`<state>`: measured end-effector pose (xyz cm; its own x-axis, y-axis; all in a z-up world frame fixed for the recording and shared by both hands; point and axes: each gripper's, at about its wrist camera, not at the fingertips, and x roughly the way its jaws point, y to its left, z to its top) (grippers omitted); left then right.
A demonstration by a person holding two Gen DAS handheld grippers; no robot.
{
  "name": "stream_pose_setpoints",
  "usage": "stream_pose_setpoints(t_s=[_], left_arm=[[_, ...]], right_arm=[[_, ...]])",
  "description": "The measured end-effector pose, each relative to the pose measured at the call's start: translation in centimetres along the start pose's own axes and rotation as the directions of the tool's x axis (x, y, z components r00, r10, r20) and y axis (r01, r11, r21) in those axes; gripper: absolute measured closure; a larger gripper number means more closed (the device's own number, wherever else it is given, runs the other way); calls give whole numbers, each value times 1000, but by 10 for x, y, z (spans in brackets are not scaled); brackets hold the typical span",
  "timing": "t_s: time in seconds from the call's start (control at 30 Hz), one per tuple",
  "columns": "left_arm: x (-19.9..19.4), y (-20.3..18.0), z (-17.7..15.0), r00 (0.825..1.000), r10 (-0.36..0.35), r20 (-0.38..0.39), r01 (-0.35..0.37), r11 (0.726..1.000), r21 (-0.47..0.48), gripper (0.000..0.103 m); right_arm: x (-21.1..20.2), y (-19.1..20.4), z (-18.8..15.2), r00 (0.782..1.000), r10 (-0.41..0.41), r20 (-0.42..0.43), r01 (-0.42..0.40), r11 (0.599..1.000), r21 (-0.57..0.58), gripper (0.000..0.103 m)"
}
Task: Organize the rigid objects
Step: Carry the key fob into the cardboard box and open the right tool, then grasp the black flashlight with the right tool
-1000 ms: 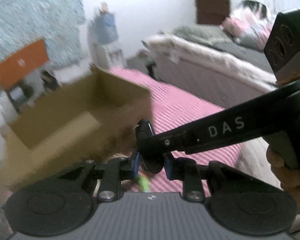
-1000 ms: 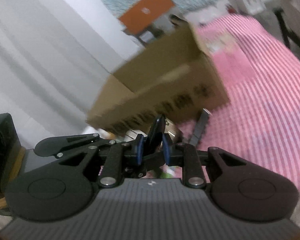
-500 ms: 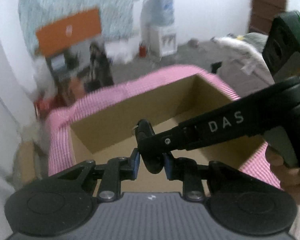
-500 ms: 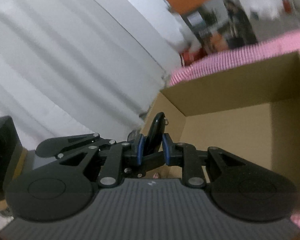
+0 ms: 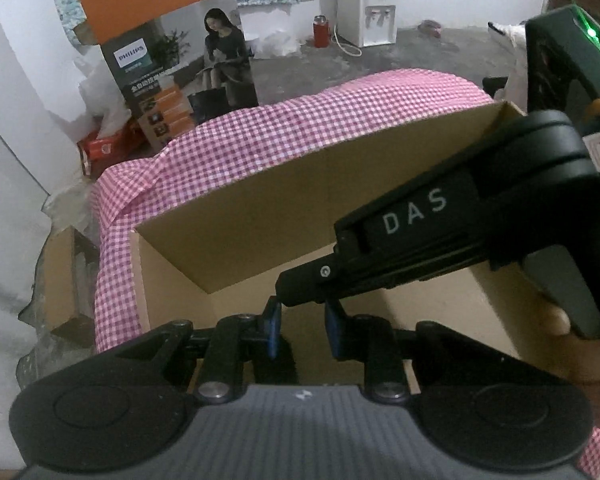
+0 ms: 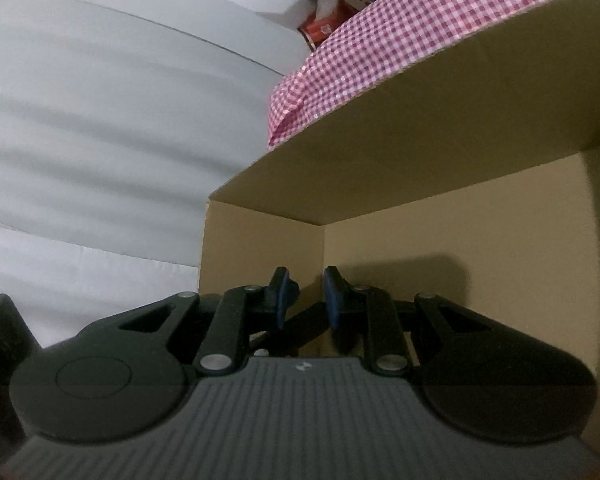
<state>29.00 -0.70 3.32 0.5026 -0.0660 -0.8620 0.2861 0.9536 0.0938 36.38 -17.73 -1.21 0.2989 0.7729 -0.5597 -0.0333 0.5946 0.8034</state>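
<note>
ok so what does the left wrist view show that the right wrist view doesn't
Left wrist only: the right gripper reaching in from the side, the hand holding it, the floor with a water dispenser and a red flask.
Right wrist only: a close look into the box's inner corner, with the gripper's shadow on the wall.
Both: the cardboard box, the pink checked cloth, and closed jaws on a dark object, too dim to identify.

the right hand-held gripper (image 6: 303,300) points into an open cardboard box (image 6: 440,240), its blue pads (image 6: 332,300) nearly together on a black object (image 6: 300,326); pink checked cloth (image 6: 380,40) lies behind.
</note>
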Motion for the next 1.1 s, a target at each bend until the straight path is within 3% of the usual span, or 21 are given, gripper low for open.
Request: stream_pose_setpoints(t_s=[0.13, 0.2, 0.4, 0.43, 0.63, 0.77, 0.93, 1.1], left_arm=[[-12, 0, 4, 999, -4, 32, 4, 1000, 13, 71], [-25, -3, 0, 998, -9, 58, 8, 1000, 13, 57], [-79, -16, -19, 985, -64, 161, 61, 998, 25, 41], [-88, -19, -23, 981, -76, 181, 71, 997, 33, 39], [-139, -53, -60, 948, -150, 281, 130, 987, 90, 32], [-147, -81, -86, 931, -221, 290, 196, 974, 115, 31], [-123, -127, -119, 921, -287, 262, 251, 954, 163, 31], [-78, -175, -141, 944, -257, 206, 206, 949, 239, 36]], right_arm=[[-17, 7, -9, 1000, 14, 23, -13, 999, -32, 83], [-26, 7, -11, 999, 11, 42, -9, 998, -63, 81], [-99, 31, -45, 987, 42, 152, -17, 987, -162, 58], [-118, 35, -55, 982, 54, 180, -19, 982, -187, 53], [-216, 35, -132, 948, 72, 309, 22, 956, -291, 51], [-258, 14, -194, 922, 26, 386, 104, 945, -311, 51], [-258, -38, -252, 902, -75, 425, 188, 955, -231, 52], [-220, -87, -259, 897, -184, 401, 255, 958, -133, 62]])
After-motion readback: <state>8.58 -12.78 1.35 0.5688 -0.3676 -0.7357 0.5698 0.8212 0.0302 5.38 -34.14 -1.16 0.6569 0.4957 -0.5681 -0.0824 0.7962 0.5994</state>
